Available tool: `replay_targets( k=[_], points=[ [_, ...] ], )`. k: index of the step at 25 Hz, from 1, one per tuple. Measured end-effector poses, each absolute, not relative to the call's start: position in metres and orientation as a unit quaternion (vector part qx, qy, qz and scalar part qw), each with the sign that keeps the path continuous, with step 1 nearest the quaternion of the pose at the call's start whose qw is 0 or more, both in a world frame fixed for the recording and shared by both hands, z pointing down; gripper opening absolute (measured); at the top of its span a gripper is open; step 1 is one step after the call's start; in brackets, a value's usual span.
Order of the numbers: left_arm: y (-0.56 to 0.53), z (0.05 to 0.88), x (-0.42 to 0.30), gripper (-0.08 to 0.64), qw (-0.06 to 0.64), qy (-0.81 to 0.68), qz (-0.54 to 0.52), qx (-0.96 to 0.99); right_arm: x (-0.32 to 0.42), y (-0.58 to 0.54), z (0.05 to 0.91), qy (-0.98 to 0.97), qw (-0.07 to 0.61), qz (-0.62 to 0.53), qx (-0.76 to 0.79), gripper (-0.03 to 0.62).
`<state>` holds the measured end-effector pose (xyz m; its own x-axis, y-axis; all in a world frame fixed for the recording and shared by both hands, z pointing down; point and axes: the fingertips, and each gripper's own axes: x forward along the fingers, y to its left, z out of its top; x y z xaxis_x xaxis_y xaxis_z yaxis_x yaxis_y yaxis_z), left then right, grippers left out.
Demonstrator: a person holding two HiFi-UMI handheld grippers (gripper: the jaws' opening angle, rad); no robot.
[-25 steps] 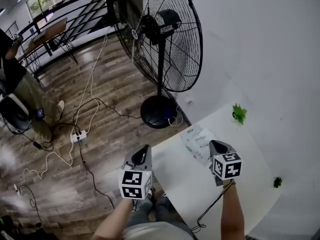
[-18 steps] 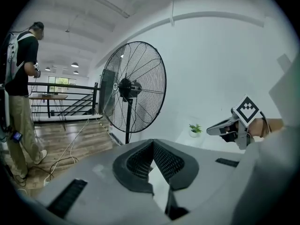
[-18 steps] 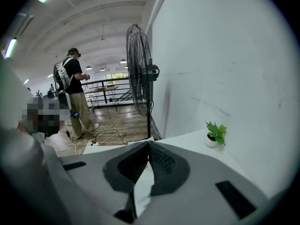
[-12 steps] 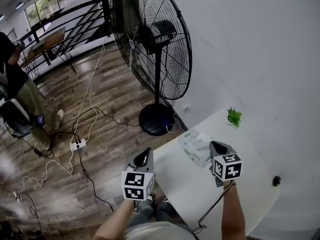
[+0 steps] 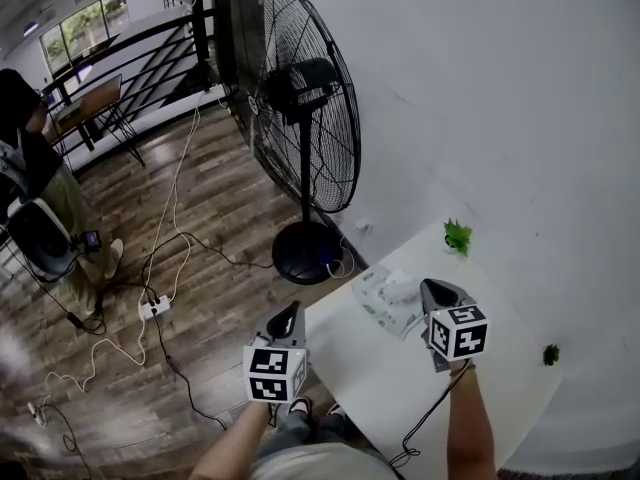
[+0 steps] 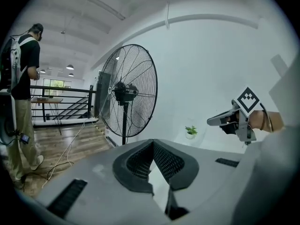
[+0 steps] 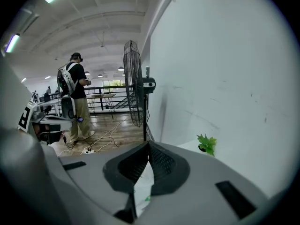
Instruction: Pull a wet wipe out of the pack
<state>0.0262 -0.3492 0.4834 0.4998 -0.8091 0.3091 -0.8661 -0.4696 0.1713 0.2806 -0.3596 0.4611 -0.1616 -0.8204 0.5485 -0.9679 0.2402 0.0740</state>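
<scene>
Hovering near the pack [image 5: 384, 295], your right gripper [image 5: 427, 287] and left gripper [image 5: 291, 310] stay closed and empty, so nothing is pulled yet.

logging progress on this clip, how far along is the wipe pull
Done: nothing yet; the wet wipe pack lies on the white table with no wipe pulled clear. In hand: nothing; the right gripper hangs beside the pack, the left gripper by the table's corner, both with jaws together and empty. Left: reach the pack, grip a wipe, pull it out.
</scene>
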Motion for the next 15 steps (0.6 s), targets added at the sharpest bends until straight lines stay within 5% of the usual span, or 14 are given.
replay_targets(
  k=[15],
  points=[
    [-0.351,0.479,0.040,0.002,0.153,-0.463,0.084,0.869,0.291,-0.337,0.416,-0.736,0.204,0.126,0.633,0.005]
  ],
)
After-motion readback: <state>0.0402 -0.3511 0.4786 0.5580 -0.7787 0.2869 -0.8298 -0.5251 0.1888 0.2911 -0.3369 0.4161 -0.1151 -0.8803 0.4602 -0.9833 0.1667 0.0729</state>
